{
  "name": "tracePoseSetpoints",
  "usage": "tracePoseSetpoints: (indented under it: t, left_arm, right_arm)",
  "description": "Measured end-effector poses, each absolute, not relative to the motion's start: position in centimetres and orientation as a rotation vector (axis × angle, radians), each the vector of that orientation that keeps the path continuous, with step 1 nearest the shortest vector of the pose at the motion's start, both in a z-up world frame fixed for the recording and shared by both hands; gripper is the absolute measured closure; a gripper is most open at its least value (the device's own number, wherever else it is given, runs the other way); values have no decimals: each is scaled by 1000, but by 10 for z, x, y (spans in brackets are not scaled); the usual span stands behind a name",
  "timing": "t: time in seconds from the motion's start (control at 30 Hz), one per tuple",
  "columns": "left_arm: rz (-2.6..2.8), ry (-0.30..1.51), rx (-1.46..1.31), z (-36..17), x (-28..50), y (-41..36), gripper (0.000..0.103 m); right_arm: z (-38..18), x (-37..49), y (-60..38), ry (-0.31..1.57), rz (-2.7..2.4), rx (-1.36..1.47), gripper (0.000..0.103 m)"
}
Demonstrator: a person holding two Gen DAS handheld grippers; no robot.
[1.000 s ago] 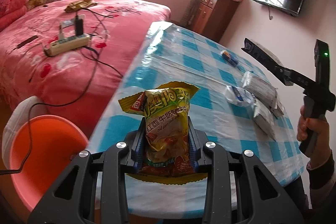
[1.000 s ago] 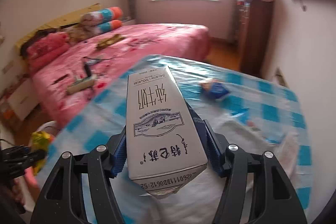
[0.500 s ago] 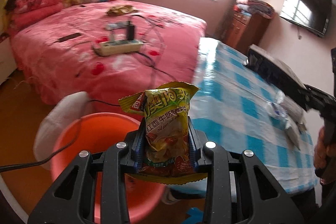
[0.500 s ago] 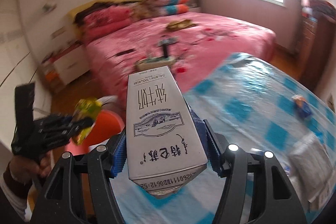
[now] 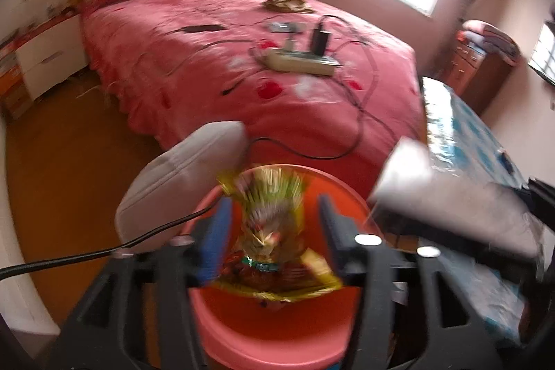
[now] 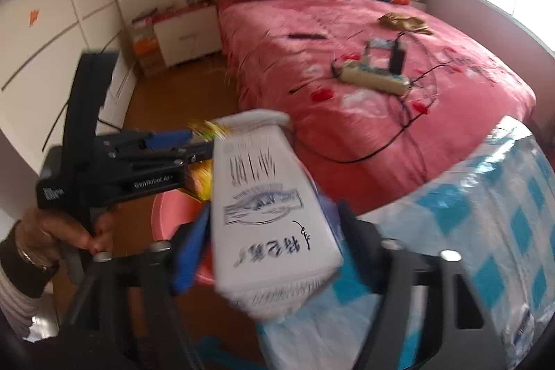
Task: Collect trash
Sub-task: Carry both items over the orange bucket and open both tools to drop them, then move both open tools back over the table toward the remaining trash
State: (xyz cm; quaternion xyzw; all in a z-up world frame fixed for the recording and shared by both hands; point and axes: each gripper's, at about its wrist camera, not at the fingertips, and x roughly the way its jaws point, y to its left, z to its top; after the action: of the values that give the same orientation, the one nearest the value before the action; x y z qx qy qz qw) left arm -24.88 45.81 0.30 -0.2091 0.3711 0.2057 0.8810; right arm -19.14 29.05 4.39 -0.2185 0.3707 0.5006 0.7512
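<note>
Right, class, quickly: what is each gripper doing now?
Left gripper: open, snack bag dropping loose between its fingers.
Right gripper: open, milk carton loose.

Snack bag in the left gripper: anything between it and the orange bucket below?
Nothing. In the left wrist view the snack bag hangs directly over the orange bucket, with only open air between.

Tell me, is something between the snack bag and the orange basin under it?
Nothing visible. The snack bag sits between the open left jaws, directly over the orange basin; the milk carton is off to the right.
</note>
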Motion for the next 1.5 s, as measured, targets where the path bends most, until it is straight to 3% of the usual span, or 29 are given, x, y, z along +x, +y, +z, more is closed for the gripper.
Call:
tracePoseSetpoints:
  t: [0.23,1.5]
  left_arm:
    - [472,780,-449,-3,-252,466,25]
    - [246,798,-226,53,-192,322,15]
  right_arm:
    - [38,-181,264,843,1087,-323,12]
    - [54,-152,58,782,830,105,7]
